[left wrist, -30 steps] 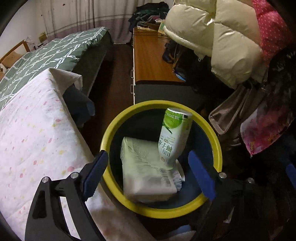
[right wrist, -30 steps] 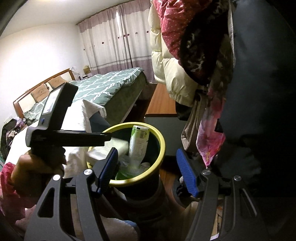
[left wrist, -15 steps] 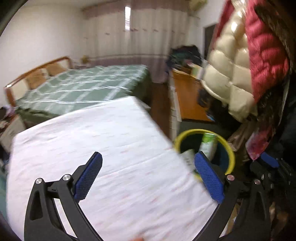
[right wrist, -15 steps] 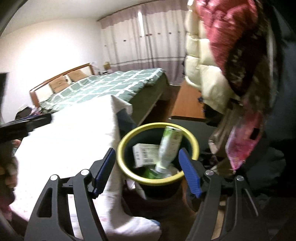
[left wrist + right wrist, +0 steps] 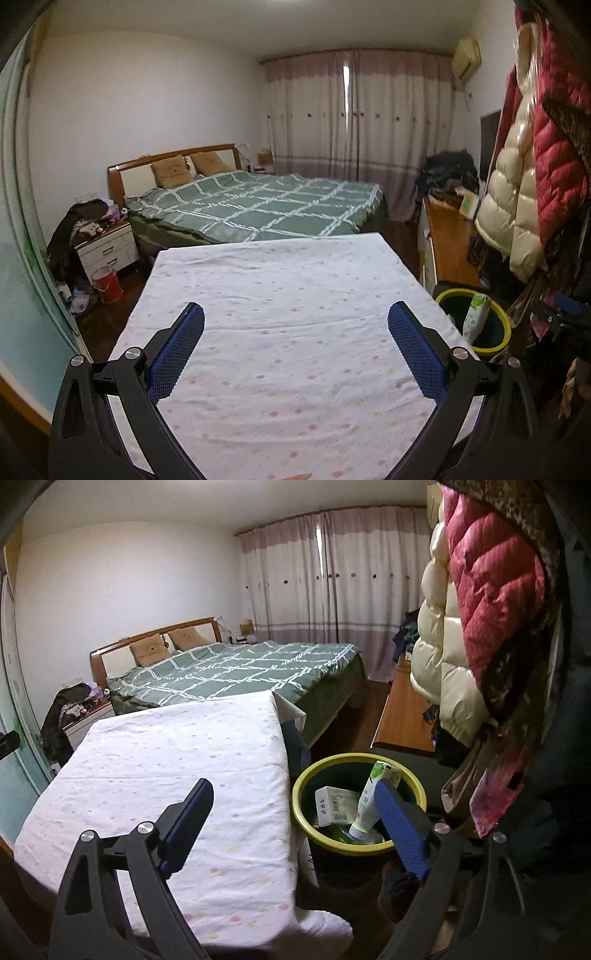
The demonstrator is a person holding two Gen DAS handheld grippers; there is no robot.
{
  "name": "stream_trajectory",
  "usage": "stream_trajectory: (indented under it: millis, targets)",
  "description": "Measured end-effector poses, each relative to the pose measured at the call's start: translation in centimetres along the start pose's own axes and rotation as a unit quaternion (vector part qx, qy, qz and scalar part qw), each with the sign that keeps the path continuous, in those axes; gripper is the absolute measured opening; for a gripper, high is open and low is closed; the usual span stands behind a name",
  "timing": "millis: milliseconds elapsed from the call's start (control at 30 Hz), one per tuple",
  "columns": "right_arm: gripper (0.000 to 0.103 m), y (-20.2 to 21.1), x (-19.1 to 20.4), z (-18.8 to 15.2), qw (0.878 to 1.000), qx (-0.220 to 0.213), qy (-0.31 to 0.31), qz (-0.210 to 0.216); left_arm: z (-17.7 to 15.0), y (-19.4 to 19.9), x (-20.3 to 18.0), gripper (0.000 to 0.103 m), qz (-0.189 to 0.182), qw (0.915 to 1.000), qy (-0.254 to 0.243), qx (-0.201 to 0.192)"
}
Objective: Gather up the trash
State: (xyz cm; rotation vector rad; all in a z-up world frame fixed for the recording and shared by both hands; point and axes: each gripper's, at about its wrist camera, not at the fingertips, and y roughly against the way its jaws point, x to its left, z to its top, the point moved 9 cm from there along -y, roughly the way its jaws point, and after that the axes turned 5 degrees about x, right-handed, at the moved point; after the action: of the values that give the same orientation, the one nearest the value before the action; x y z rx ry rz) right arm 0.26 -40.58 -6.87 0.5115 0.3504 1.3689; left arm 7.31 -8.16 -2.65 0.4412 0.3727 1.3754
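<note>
Both the left gripper [image 5: 295, 343] and the right gripper [image 5: 293, 821] have their jaws wide apart with nothing between them; the right jaws have just been opening. The bin [image 5: 301, 812] stands just beside the table [image 5: 166, 760] and holds a carton [image 5: 334, 805] and a tilted bottle [image 5: 369, 805]. The bottle leans on the rim and pokes above it, so a knock from the right gripper could tip it out. The cloth looks bare, though faint scraps would be hard to spot.
</note>
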Motion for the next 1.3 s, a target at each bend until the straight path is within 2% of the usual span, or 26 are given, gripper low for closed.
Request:
stream_trajectory:
  millis: [367, 567, 1300]
  targets:
    - [0.088, 2.1, 1.0, -0.1, 1.000, -0.011, 0.007, 0.007, -2.3, 3.5, 2.1, 0.098, 0.019, 0.9997, 0.017, -0.005]
    - [0.088, 2.7, 1.5, 0.4, 1.000, -0.020, 0.006, 0.009, -1.8, 3.6, 1.9, 0.098, 0.023, 0.9995, 0.015, -0.013]
    - [0.088, 2.4, 1.3, 0.5, 1.000, -0.017, 0.000, 0.011, -2.0, 2.7, 0.9, 0.098, 0.017, 0.9998, 0.006, -0.001]
